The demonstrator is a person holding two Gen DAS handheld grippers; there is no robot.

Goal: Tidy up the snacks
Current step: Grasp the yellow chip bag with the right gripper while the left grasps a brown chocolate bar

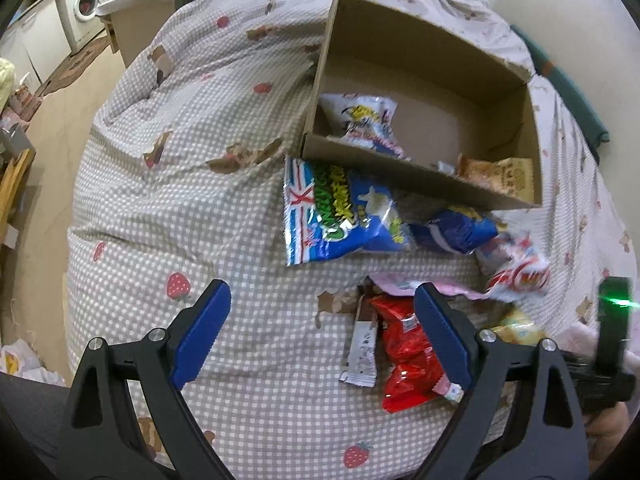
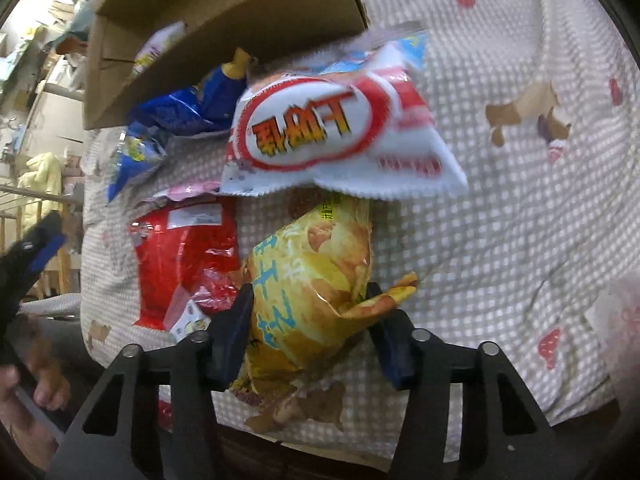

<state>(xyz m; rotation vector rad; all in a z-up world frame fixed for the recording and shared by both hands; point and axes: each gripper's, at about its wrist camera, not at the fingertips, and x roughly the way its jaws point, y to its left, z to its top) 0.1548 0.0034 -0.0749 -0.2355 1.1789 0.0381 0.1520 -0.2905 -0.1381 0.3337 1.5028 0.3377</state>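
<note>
My right gripper (image 2: 310, 292) is shut on a yellow chip bag (image 2: 312, 264), whose lower half is pinched and crumpled between the blue pads. Just beyond it lie a white-and-red bag (image 2: 320, 128) and a red packet (image 2: 184, 256). My left gripper (image 1: 320, 292) stands open above the quilt, gripping nothing. The red packet (image 1: 404, 352) and a slim white bar (image 1: 362, 352) lie just inside its right finger. A blue-and-green popcorn bag (image 1: 340, 212) and a dark blue bag (image 1: 456, 228) rest against the cardboard box (image 1: 400, 176). The box holds a white-and-blue bag (image 1: 364, 120) and an orange packet (image 1: 496, 174).
Everything sits on a bed with a checked strawberry quilt (image 1: 180, 200). Bare quilt stretches left of the snacks. The bed drops off to the floor at the left, with a washing machine (image 1: 84, 4) far back. A person's hand (image 2: 44, 384) shows at the lower left.
</note>
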